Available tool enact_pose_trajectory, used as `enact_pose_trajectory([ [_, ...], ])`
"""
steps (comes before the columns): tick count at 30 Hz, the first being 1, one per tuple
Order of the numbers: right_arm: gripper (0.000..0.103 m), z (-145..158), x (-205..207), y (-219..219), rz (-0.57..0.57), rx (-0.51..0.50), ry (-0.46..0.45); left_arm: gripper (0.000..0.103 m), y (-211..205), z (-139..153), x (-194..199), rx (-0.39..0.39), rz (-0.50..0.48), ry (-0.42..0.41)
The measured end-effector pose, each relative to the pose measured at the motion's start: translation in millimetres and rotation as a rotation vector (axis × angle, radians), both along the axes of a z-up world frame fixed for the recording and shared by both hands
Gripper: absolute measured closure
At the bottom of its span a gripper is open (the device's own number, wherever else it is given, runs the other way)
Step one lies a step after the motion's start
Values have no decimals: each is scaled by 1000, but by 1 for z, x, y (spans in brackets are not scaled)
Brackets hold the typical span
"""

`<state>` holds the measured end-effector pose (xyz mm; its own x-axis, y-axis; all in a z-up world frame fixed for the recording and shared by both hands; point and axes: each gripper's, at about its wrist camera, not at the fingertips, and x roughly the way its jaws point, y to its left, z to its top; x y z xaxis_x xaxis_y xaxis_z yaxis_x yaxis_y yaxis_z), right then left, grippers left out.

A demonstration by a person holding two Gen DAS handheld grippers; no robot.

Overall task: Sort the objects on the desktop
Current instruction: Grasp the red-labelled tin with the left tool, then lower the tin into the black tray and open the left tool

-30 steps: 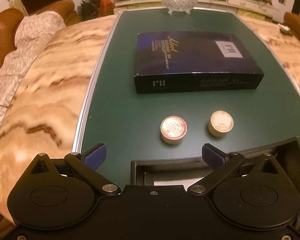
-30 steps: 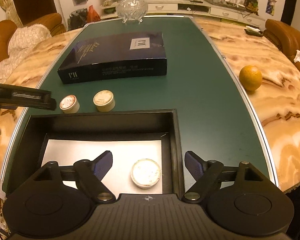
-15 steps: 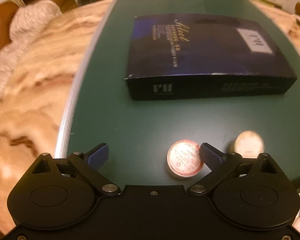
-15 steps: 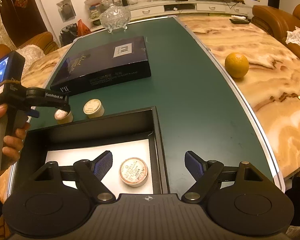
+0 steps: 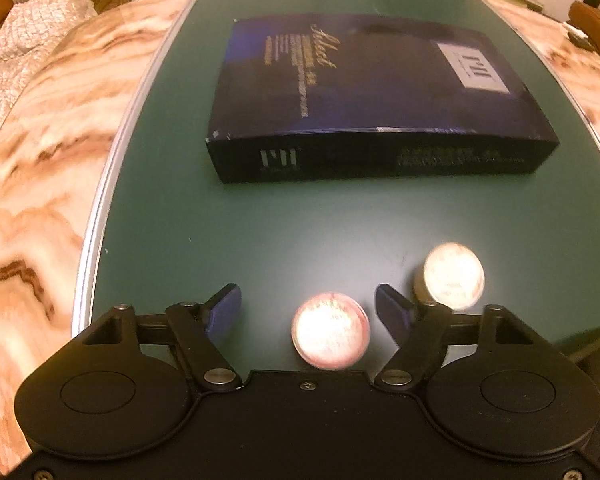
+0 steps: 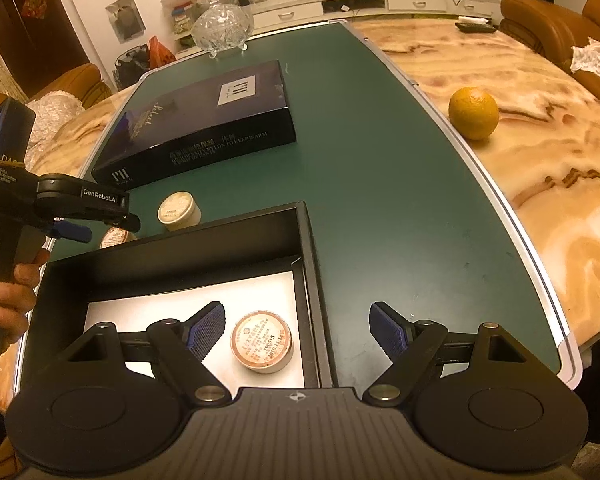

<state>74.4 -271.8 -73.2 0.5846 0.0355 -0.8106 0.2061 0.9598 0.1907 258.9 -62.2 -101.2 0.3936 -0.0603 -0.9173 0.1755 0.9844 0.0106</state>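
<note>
Two small round tins stand on the green mat. The red-rimmed tin (image 5: 330, 329) sits between the fingers of my open left gripper (image 5: 309, 309), nearer the right finger, untouched. The pale tin (image 5: 452, 276) stands just beyond the right finger. In the right wrist view the left gripper (image 6: 96, 220) hovers over the red-rimmed tin (image 6: 116, 237), with the pale tin (image 6: 179, 211) beside it. My right gripper (image 6: 296, 326) is open and empty above the black tray (image 6: 306, 256), where a third tin (image 6: 262, 340) lies on white paper.
A dark blue flat box (image 5: 364, 100) (image 6: 204, 124) lies further back on the mat. A glass bowl (image 6: 222, 28) stands at the far end. An orange (image 6: 474, 113) rests on the marble tabletop to the right. The mat's metal edge (image 5: 100, 208) runs along the left.
My left gripper has moved forward and down, and its fingers now straddle the red-rimmed tin. My right gripper has drawn back and turned a little; the tin in the tray has not moved.
</note>
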Motion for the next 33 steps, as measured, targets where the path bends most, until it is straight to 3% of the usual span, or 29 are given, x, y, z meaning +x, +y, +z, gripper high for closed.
enact_pose_trajectory([
  [1, 21, 0, 0, 0, 0, 0, 0, 32, -2, 0, -1, 6, -6, 3],
  [3, 21, 0, 0, 0, 0, 3, 1, 48, -4, -3, 0, 21, -5, 17],
  [5, 21, -1, -1, -1, -1, 5, 1, 56, -3, -4, 1, 7, 4, 39],
  [8, 21, -2, -1, -2, -1, 10, 6, 62, -3, -4, -1, 17, 11, 40],
  [17, 21, -2, -4, -6, -15, 33, 3, 62, 6, 8, -5, -27, 26, 53],
  [23, 21, 1, -6, -6, -20, 41, -6, 62, 14, 52, -28, -68, -7, -1],
  [28, 21, 5, -10, -2, -15, 53, -20, 62, 16, 81, -58, -34, -47, -41],
  [33, 21, 10, -16, 4, -4, 54, -30, 62, 17, 75, -88, 27, -72, -17],
])
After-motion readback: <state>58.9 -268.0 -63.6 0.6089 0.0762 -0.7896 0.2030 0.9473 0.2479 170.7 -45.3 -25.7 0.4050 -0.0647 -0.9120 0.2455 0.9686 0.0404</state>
